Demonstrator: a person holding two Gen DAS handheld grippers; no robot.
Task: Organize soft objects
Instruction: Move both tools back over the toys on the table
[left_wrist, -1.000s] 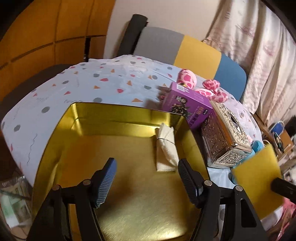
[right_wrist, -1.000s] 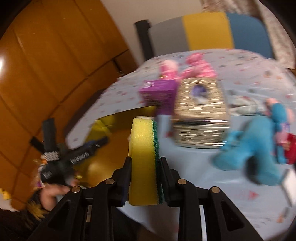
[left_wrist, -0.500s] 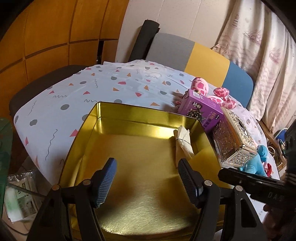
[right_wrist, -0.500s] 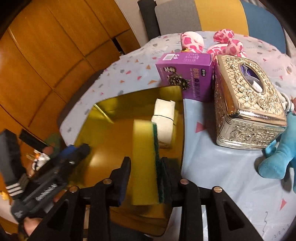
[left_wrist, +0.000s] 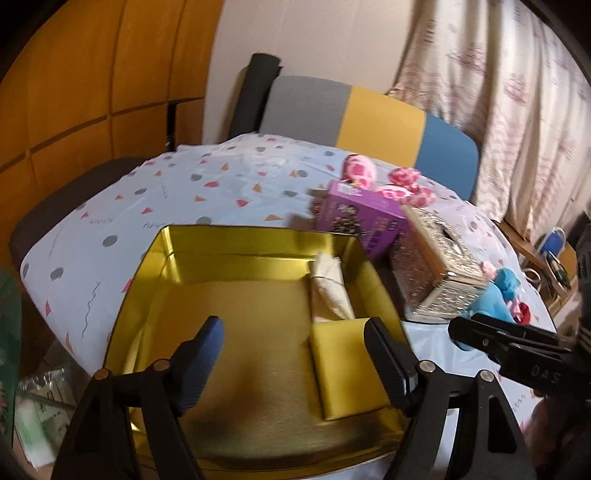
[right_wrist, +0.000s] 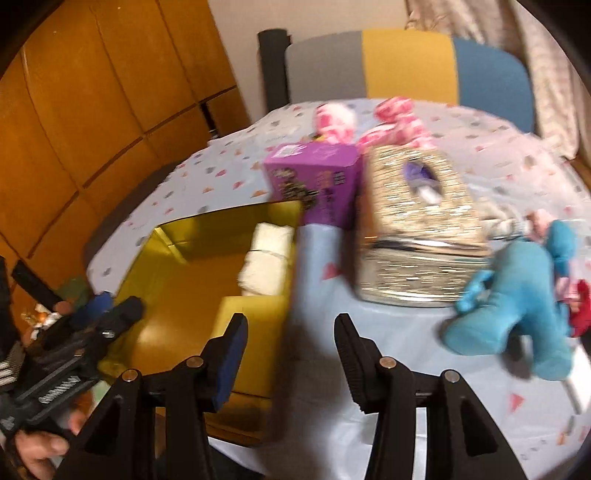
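A gold tin box (left_wrist: 225, 243) (right_wrist: 173, 236) sits at the table's near left. In it lie a folded cream cloth (left_wrist: 328, 291) (right_wrist: 267, 258) and a yellow sponge (left_wrist: 347, 365) (right_wrist: 255, 343), along the right wall. My left gripper (left_wrist: 295, 362) is open and empty above the box. My right gripper (right_wrist: 291, 350) is open and empty, just right of the sponge over the box's right edge; it shows in the left wrist view (left_wrist: 513, 354). A blue plush toy (right_wrist: 517, 302) (left_wrist: 495, 299) and a pink plush (right_wrist: 391, 122) (left_wrist: 391, 181) lie on the table.
A purple carton (right_wrist: 314, 181) (left_wrist: 362, 218) and an ornate silver tissue box (right_wrist: 417, 229) (left_wrist: 436, 266) stand right of the gold box. A small red and pink toy (right_wrist: 576, 299) lies at the far right. A striped chair back (left_wrist: 369, 118) stands behind the table.
My right gripper carried the yellow sponge over the gold box, opened and let it go; the sponge now lies in the box by the cream cloth. The right gripper has shifted to the right.
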